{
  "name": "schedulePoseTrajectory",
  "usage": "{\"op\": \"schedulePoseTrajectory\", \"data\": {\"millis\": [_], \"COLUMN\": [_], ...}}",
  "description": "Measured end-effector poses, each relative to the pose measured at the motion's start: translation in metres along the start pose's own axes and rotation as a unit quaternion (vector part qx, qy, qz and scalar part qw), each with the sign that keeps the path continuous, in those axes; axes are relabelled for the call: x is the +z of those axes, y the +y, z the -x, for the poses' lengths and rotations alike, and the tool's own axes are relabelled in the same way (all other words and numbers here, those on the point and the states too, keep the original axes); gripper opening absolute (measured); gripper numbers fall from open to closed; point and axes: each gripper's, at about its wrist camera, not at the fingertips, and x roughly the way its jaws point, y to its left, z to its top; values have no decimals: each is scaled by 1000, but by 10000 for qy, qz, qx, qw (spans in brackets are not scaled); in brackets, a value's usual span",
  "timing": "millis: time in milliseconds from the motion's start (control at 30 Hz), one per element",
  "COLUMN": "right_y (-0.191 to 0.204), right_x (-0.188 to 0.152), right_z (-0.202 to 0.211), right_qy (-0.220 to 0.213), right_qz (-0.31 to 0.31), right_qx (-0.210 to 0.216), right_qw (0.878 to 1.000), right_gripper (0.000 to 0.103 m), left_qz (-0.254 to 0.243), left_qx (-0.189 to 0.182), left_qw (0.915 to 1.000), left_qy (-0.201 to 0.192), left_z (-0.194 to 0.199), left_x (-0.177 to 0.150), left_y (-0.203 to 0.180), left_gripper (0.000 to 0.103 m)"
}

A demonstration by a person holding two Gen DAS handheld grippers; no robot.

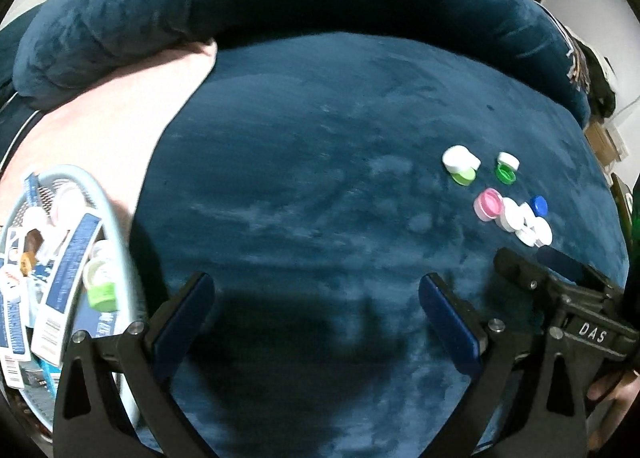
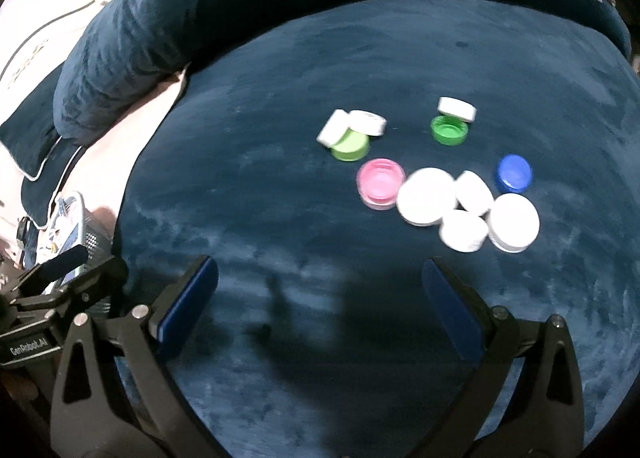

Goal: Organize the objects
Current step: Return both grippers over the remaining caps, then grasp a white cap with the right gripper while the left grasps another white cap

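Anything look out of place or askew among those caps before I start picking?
Nothing damaged. Two things stand out: one white cap is tilted, leaning on the light green cap, and the pink cap and dark green cap lie open side up.

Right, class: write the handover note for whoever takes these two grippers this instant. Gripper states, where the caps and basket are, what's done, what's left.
Left gripper: open, empty, above bare blue cushion.
Right gripper: open, empty, just short of the caps.
Loose caps on the cushion: pink cap, blue cap, dark green cap, light green cap, and a cluster of white caps.
Basket at far left already holds packets and at least one green cap.
Done: some items binned. Left: probably moving the loose caps to the basket.
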Motion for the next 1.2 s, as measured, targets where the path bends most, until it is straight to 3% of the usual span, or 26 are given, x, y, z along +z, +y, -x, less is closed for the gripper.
{"op": "schedulePoseTrajectory", "data": {"millis": [333, 600, 833, 967, 1100, 1133, 1167, 1200], "right_y": [-55, -96, -107, -103, -101, -99, -98, -97], "right_x": [0, -5, -5, -1, 1, 1, 0, 0], "right_z": [14, 23, 9, -2, -11, -13, -14, -14], "right_qy": [-192, -361, -260, -228, -214, -224, -227, -212], "right_qz": [-438, -374, -359, -189, -4, 56, 149, 255], "right_qx": [-302, -993, -1133, -1321, -1297, -1285, -1258, -1209], "right_qw": [9984, 9937, 9926, 9908, 9913, 9914, 9917, 9921], "right_gripper": [103, 103, 100, 80, 71, 62, 42, 41], "left_qz": [-229, -257, -304, -291, -280, -281, -285, -290], "left_qx": [-148, -265, -321, -340, -353, -355, -360, -363], "left_qw": [9994, 9988, 9982, 9979, 9978, 9977, 9977, 9977], "left_qy": [210, 310, 415, 465, 492, 496, 500, 503], "left_z": [-19, -32, -43, -48, -50, -51, -51, -51], "left_x": [-2, 0, -2, -3, -3, -3, -3, -3], "left_y": [-30, -46, -55, -56, -57, -58, -58, -58], "left_gripper": [102, 102, 102, 102, 102, 102, 102, 102]}}
